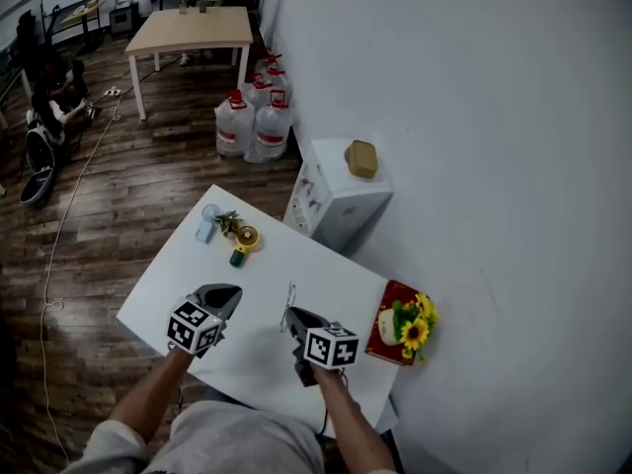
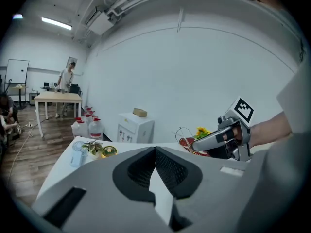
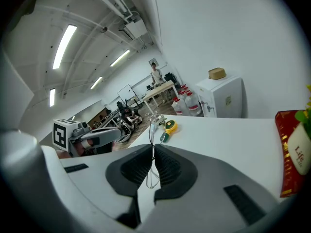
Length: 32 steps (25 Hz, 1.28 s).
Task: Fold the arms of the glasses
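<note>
Thin wire-framed glasses (image 1: 291, 300) stand upright above the white table (image 1: 296, 265), pinched in my right gripper (image 1: 287, 316), which is shut on the frame. The right gripper view shows the wire frame (image 3: 154, 126) running up from between the closed pads (image 3: 166, 165). My left gripper (image 1: 234, 290) hovers to the left of the glasses, apart from them; its jaws (image 2: 155, 148) meet with nothing between them. In the left gripper view the right gripper (image 2: 194, 141) holds the glasses (image 2: 183, 132) at the right.
A pale blue little fan (image 1: 207, 222) and a yellow-green toy with leaves (image 1: 240, 236) sit at the table's far end. A red box with sunflowers (image 1: 400, 326) lies at the right edge. Beyond stand a white cabinet (image 1: 336, 194), water bottles (image 1: 254, 118) and a wooden table (image 1: 193, 30).
</note>
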Each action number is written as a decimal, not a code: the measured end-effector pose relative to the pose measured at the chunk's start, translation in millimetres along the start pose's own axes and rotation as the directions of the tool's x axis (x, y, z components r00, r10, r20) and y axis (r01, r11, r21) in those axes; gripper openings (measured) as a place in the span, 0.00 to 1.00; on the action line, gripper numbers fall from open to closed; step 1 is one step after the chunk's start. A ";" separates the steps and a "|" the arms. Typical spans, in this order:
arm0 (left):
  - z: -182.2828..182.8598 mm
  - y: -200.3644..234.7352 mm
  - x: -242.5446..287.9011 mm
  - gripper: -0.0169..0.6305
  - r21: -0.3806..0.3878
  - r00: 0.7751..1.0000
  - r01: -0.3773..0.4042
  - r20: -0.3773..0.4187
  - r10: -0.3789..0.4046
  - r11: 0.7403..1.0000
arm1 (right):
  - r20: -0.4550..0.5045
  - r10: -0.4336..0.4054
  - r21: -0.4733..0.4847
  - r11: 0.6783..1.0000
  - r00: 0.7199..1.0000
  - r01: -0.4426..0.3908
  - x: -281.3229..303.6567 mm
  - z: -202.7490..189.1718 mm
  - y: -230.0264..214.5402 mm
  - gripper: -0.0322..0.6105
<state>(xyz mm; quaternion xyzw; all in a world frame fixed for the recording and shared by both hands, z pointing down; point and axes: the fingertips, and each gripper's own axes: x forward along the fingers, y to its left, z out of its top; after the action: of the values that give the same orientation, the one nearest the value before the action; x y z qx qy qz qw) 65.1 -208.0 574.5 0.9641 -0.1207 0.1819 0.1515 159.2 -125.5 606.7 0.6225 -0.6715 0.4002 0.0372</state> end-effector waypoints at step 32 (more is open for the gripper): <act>-1.8 12.1 -24.4 0.03 0.003 0.992 -0.093 0.089 0.093 0.996 | 0.093 -0.014 -0.069 0.997 0.996 0.021 -10.7 13.9 3.4 0.08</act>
<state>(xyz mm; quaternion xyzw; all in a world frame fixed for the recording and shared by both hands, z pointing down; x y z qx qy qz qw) 39.0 -214.3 569.7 0.9650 -0.1716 0.1460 0.1340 164.9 -125.3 589.8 0.6446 -0.6806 0.3469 0.0313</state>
